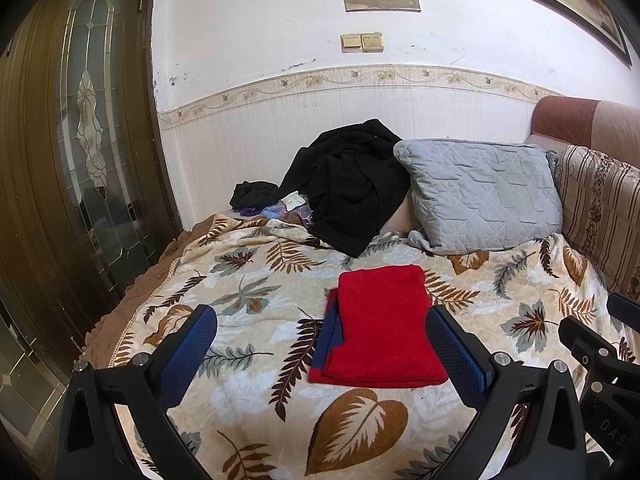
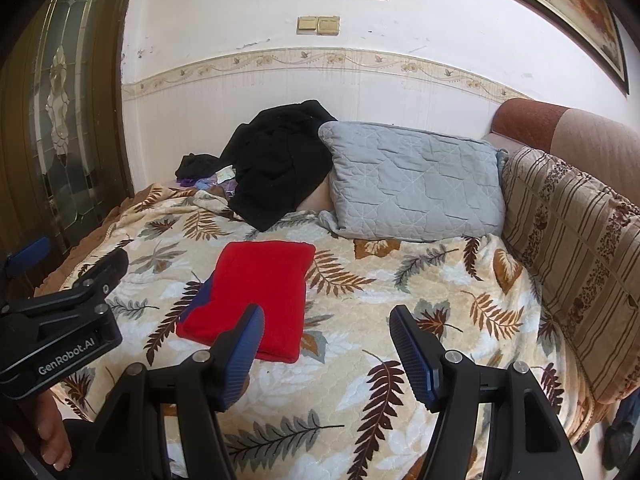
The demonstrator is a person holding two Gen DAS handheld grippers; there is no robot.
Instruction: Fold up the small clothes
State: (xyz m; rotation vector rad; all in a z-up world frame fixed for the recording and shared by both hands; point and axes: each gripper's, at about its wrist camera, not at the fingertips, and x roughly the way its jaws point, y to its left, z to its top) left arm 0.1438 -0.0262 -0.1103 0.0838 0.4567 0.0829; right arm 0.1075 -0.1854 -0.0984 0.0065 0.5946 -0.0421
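A small red garment [image 1: 380, 328] [image 2: 256, 292] lies folded into a neat rectangle on the leaf-patterned blanket [image 1: 248, 292] [image 2: 360, 292], a blue edge showing along its left side. My left gripper [image 1: 320, 332] hovers above it with both blue pads wide apart and nothing between them. In the right wrist view my right gripper [image 2: 326, 324] stands open just right of the red garment, its left pad over the garment's near corner without pressing it. The left gripper's body [image 2: 60, 320] shows at the left edge there.
A black heap of clothes [image 1: 352, 184] [image 2: 280, 164] lies at the back by the wall, with a grey quilted pillow [image 1: 480, 192] [image 2: 416, 180] beside it. A striped cushion [image 2: 572, 260] lines the right side. A dark glass-panelled door [image 1: 80, 140] stands at left.
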